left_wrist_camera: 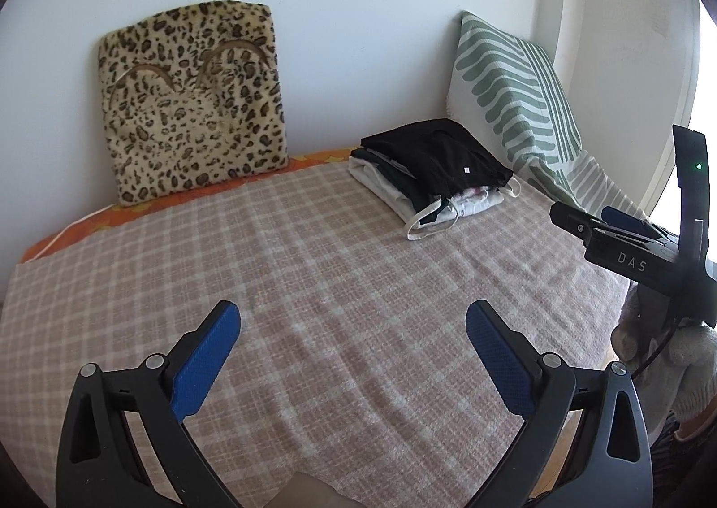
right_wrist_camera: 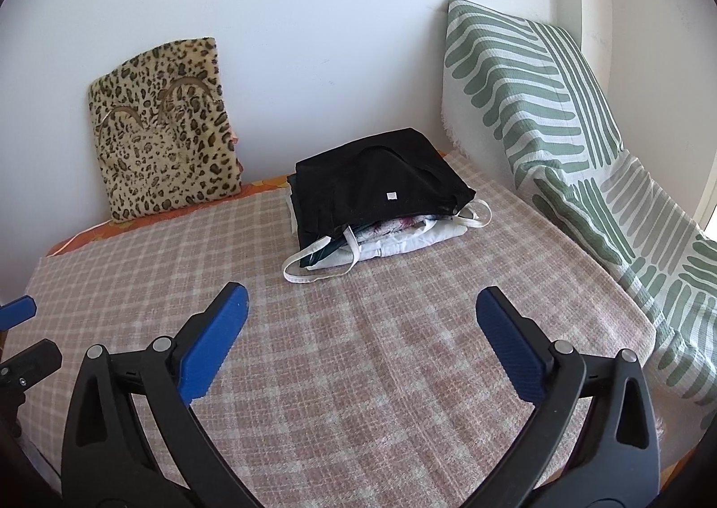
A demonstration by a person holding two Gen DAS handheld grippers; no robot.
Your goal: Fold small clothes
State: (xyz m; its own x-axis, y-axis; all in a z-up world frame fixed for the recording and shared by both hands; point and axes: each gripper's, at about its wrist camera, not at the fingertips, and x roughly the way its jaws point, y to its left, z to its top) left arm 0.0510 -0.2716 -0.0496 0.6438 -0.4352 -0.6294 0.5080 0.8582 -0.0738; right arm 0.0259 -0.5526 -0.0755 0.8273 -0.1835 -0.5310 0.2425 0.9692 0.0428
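Observation:
A stack of folded clothes (left_wrist_camera: 430,169) lies at the far right of the checked pink blanket (left_wrist_camera: 313,284), a black garment on top and white ones with loose straps beneath. It also shows in the right wrist view (right_wrist_camera: 381,194). My left gripper (left_wrist_camera: 354,337) is open and empty, hovering over the bare blanket well in front of the stack. My right gripper (right_wrist_camera: 363,324) is open and empty, nearer the stack, its body visible in the left wrist view (left_wrist_camera: 627,248). The left gripper's fingertip (right_wrist_camera: 18,310) shows at the left edge of the right wrist view.
A leopard-print cushion (left_wrist_camera: 192,104) leans on the white wall at the back left. A green-striped white cushion (right_wrist_camera: 560,127) leans at the right. An orange sheet (left_wrist_camera: 89,216) edges the blanket at the back. A grey plush thing (left_wrist_camera: 672,355) sits at the right edge.

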